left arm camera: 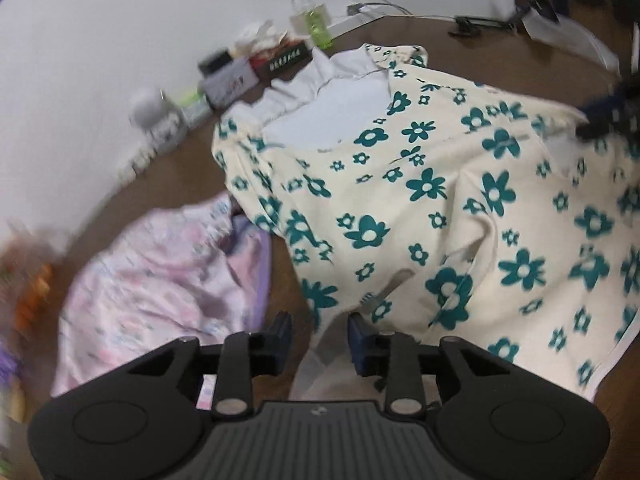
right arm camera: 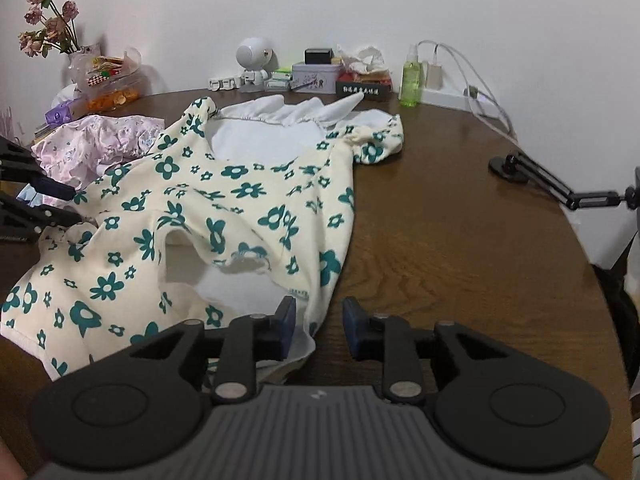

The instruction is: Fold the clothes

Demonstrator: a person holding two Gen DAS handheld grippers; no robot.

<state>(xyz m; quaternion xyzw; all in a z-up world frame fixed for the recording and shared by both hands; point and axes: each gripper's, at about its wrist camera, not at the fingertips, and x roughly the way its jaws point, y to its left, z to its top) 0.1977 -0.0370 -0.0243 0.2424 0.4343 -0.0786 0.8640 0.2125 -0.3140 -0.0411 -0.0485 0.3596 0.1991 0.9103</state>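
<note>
On brown table (right arm camera: 460,220): floral dress (right arm camera: 248,192); both jaws apart, gripping nothing.

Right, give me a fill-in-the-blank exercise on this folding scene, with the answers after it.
1. The cream garment is printed with ____ flowers.
2. The pink garment lies crumpled, not yet ____.
3. The spray bottle by the wall holds ____ liquid.
4. The garments lie on a brown ____ table.

Missing words: teal; folded; green; wooden
</note>
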